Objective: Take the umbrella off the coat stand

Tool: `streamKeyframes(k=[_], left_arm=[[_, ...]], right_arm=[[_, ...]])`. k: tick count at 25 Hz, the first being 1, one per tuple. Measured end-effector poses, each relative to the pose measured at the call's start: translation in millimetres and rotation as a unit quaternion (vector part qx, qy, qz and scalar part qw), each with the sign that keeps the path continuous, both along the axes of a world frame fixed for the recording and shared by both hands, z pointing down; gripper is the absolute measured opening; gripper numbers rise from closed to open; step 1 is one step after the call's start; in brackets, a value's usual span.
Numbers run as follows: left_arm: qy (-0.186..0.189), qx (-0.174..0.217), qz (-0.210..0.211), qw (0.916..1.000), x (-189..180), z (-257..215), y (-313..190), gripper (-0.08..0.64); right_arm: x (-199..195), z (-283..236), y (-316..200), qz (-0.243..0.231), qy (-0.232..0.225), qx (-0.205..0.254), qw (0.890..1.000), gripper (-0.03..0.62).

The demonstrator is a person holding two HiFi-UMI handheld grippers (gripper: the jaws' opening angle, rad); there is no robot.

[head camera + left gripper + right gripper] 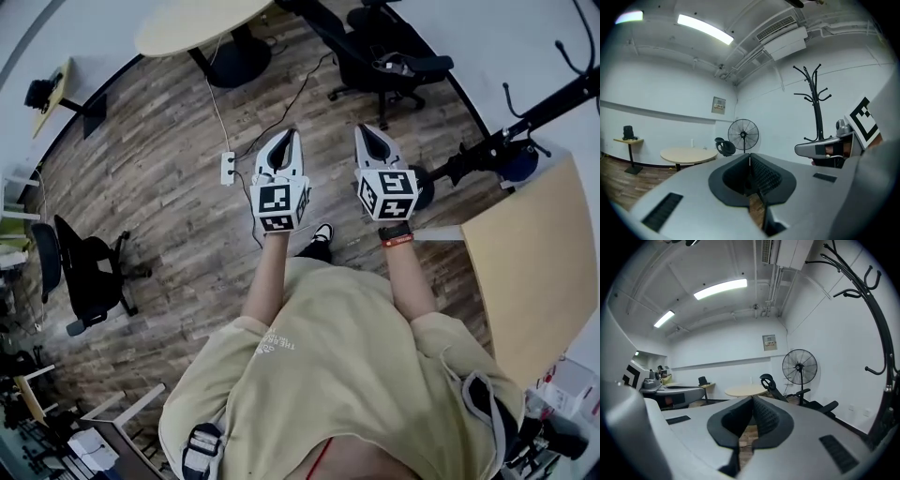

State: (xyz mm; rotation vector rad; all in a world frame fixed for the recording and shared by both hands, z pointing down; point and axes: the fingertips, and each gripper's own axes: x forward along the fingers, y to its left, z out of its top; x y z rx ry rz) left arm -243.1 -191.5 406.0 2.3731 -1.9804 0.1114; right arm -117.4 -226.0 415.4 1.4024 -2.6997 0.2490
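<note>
Both grippers are closed on nothing. The left gripper (750, 157) and right gripper (753, 399) each show smooth grey shells tapering to a point, with the ribbed black pads pressed together. Just right of my right gripper the coat stand (555, 101), a thin black pole with curved hooks, rises from the wood-plank floor (159, 159). What I take for the umbrella (518, 162), a rounded dark blue bundle, sits against that pole, though it is too small to be sure.
</note>
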Motion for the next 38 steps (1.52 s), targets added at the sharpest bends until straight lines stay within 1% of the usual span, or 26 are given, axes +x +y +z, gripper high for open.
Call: streamKeyframes(k=[4, 9, 11, 17, 21, 23, 25, 28, 30, 33, 38], left_arm=[[-0.001, -0.012, 0.042, 0.9990, 0.4, 12.4, -38.0, 0.026], [0.002, -0.011, 0.095, 0.9955, 6.0, 11.4, -82.8, 0.026], [0.003, -0.011, 0.116, 0.9932, 13.6, 12.3, -96.8, 0.026], [0.005, -0.011, 0.186, 0.9824, 53.8, 23.1, -122.1, 0.026], [0.007, -0.015, 0.232, 0.9725, 85.0, 30.3, -130.9, 0.026], [0.008, -0.018, 0.258, 0.9660, 106.7, 33.2, -133.6, 0.026], [0.010, -0.021, 0.287, 0.9575, 131.8, 34.0, -134.5, 0.026], [0.018, -0.026, 0.334, 0.9420, 168.6, 33.6, -128.8, 0.026], [0.023, -0.028, 0.361, 0.9317, 193.3, 34.9, -123.0, 0.026], [0.028, -0.032, 0.396, 0.9174, 230.9, 37.5, -116.3, 0.026], [0.028, -0.048, 0.456, 0.8884, 294.8, 54.0, -102.6, 0.026]], right_arm=[[2.2, 14.5, -27.7, 0.036, -0.003, -0.011, 0.999, 0.002], [3.4, 13.0, -55.8, 0.081, -0.006, -0.002, 0.997, 0.002], [8.2, 12.2, -63.7, 0.100, -0.009, 0.000, 0.995, 0.002], [42.5, 17.6, -77.9, 0.164, -0.017, 0.004, 0.986, 0.002], [68.0, 23.6, -74.5, 0.203, -0.015, 0.004, 0.979, 0.002], [86.9, 27.3, -70.5, 0.226, -0.017, 0.001, 0.974, 0.002], [109.7, 28.7, -66.3, 0.256, -0.026, -0.002, 0.966, 0.002], [141.6, 28.2, -54.1, 0.305, -0.037, -0.003, 0.952, 0.002], [161.2, 29.4, -45.5, 0.329, -0.032, -0.005, 0.944, 0.002], [191.3, 29.2, -36.1, 0.355, -0.027, -0.007, 0.934, 0.002], [237.8, 38.8, -27.3, 0.385, -0.030, -0.016, 0.922, 0.002]])
